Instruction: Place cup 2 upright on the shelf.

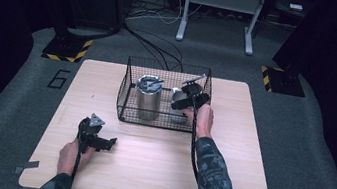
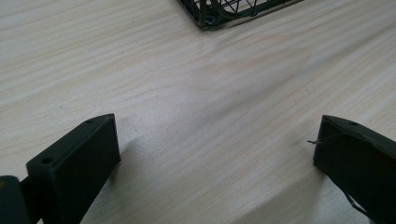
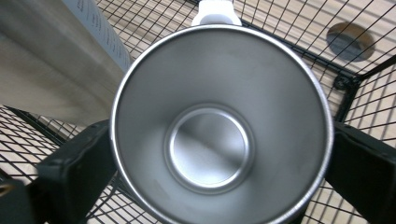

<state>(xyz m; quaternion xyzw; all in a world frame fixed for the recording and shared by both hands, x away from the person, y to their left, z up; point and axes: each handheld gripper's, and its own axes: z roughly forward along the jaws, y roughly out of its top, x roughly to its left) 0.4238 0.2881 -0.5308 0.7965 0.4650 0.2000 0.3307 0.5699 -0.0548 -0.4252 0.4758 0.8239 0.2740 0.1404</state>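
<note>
Cup [image 3: 219, 135] | clamped across its rim by right gripper [image 1: 190, 99] inside basket [image 1: 125, 113] | not yet lifted out | left gripper [image 1: 104, 143] spread, idle on table [image 1: 155, 168]

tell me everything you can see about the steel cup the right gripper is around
The steel cup is a round, brushed-metal vessel, open at the top and empty, with a flat circular bottom and a thin rolled rim. It stands upright inside the black wire basket, right of the taller steel canister. A white part sticks out at its far rim; what it is cannot be told. The right gripper comes from above, one black jaw against each side of the cup's outer wall.
</note>
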